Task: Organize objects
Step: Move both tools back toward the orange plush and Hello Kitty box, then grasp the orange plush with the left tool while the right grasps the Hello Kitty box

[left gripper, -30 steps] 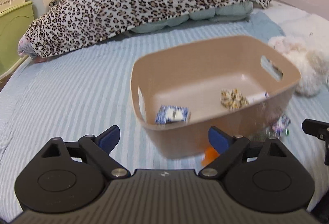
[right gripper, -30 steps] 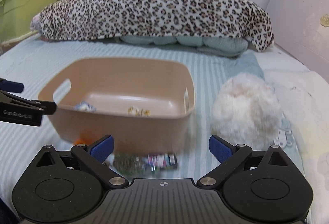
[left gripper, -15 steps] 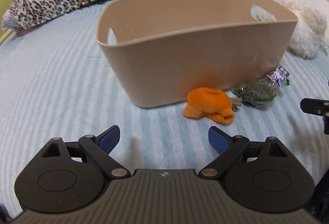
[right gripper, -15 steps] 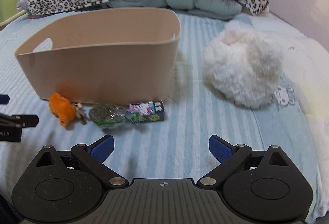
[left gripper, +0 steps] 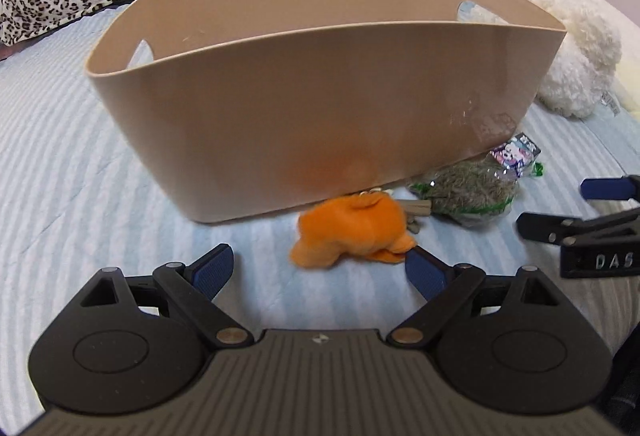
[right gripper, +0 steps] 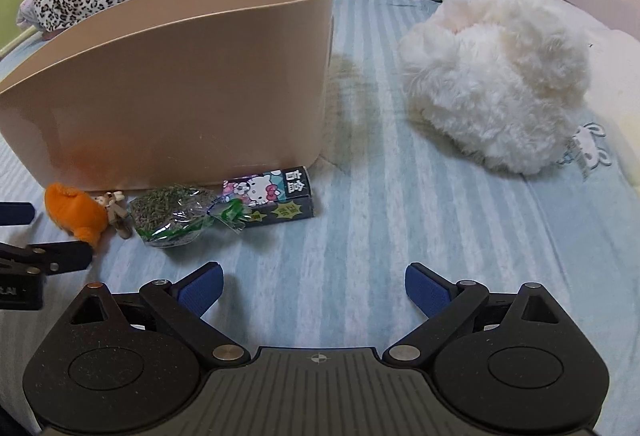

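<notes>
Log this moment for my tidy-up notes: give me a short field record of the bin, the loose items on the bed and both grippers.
surface: striped blue bed cover
bin: beige tub, upright, inside hidden
loose items, along the tub's near wall: orange plush, small wooden figure, clear bag of green dried stuff, cartoon-cat box
apart from them: white fluffy toy
left gripper: open, empty, orange plush just ahead
right gripper: open, empty, over bare cover
</notes>
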`<state>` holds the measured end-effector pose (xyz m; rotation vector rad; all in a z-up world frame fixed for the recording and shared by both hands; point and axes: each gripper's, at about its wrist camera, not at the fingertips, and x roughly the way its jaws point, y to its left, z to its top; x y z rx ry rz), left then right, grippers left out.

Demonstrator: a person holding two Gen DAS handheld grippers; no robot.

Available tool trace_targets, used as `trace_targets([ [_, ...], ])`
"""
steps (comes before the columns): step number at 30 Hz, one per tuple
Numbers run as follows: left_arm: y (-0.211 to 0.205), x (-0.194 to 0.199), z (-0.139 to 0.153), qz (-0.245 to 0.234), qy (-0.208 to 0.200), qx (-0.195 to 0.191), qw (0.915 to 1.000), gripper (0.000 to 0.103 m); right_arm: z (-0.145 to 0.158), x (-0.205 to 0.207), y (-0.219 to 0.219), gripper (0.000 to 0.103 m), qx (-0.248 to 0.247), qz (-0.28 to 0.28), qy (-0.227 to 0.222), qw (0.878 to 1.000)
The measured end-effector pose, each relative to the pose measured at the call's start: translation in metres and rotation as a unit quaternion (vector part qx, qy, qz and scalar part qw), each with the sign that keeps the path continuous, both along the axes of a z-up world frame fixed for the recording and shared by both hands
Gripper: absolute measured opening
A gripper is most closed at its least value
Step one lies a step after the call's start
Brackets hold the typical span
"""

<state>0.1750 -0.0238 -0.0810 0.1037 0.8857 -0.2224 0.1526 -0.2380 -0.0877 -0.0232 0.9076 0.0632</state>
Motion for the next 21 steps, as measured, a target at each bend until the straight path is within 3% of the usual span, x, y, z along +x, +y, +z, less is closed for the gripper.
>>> trace_targets([
  [9, -0.003, 0.018, -0.003, 0.023, -0.007, -0.006, 0.9997, 0.093, -0.001, 0.011, 0.003, 0.099, 0.009, 0.006, -0.020, 1.000],
  [14, 0.007, 0.024, -0.005, 0.027, -0.004, -0.014, 0.9995, 0.088, -0.004, 0.021, 0.007, 0.094, 0.013, 0.010, -0.031, 0.999],
  [17, 0.008, 0.024, -0.004, 0.023, -0.009, -0.010, 0.9996, 0.080, -0.006, 0.026, 0.012, 0.087, 0.008, 0.015, -0.034, 0.999],
  [19, 0.008, 0.023, -0.003, 0.018, -0.016, -0.005, 0.9997, 0.060, -0.006, 0.028, 0.014, 0.080, 0.006, 0.018, -0.038, 0.999],
  [21, 0.011, 0.021, -0.003, 0.012, -0.019, -0.004, 0.9997, 0.051, -0.005, 0.026, 0.015, 0.068, 0.005, 0.021, -0.039, 0.999],
])
